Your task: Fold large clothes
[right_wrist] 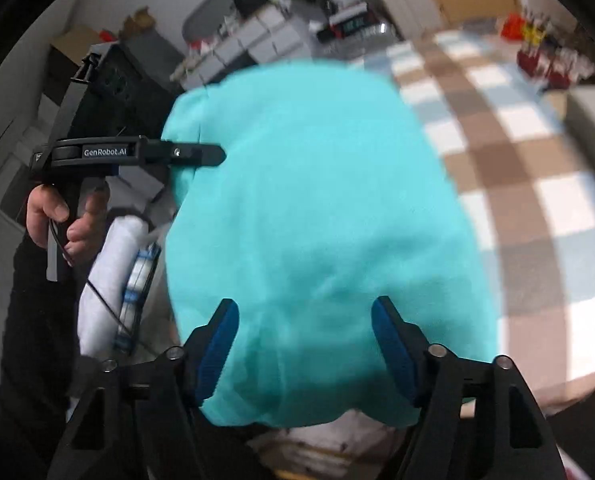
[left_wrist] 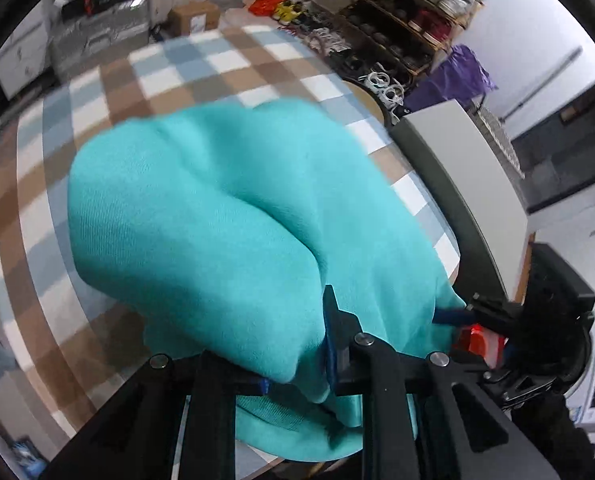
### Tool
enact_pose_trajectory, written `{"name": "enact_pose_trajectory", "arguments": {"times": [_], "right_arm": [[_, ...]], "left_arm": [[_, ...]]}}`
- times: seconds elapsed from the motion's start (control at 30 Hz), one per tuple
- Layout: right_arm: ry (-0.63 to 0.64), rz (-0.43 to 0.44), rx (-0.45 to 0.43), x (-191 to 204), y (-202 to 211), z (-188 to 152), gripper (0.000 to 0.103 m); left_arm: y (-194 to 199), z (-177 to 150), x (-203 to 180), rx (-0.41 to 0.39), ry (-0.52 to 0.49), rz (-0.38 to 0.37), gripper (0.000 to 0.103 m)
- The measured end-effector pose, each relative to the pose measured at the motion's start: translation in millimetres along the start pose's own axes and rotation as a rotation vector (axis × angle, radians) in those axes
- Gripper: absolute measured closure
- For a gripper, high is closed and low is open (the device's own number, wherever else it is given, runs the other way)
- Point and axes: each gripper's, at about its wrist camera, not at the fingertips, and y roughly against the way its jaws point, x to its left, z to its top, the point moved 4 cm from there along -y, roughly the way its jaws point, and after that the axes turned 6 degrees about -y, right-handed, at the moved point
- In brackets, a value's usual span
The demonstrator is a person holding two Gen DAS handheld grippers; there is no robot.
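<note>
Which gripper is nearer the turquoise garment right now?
Left. The left gripper is shut on the turquoise garment, fabric bunched between its fingers. The right gripper hangs open over the garment, pads apart and not pressing it.

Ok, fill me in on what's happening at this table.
A person holding a gripper in each hand is folding a turquoise sweatshirt on a table with a checked cloth. The left gripper has its jaws shut on a bunched fold of the fabric near the table's near edge. The right gripper has its jaws apart over the garment, pads not pressing it. The fold is under way, not finished.
</note>
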Motion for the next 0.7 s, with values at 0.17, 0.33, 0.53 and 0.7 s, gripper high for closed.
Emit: {"name": "enact_pose_trajectory", "arguments": {"times": [0.17, 0.33, 0.53, 0.7], "right_arm": [[-0.097, 0.028, 0.191, -24, -70, -42, 0.103], [-0.079, 0.029, 0.109, -24, -65, -49, 0.103], [0.192, -0.279, 0.029, 18, -66, -66, 0.103], [0.338, -0.406, -0.022, 38, -66, -83, 0.1]], "left_arm": [[-17, -29, 42, -0.046, 0.146, -0.148, 0.087], [-31, -49, 71, -0.124, 0.262, -0.253, 0.075], [-19, -50, 72, -0.125, 0.329, -0.183, 0.055], [42, -41, 25, -0.185, 0.222, 0.008, 0.055]]}}
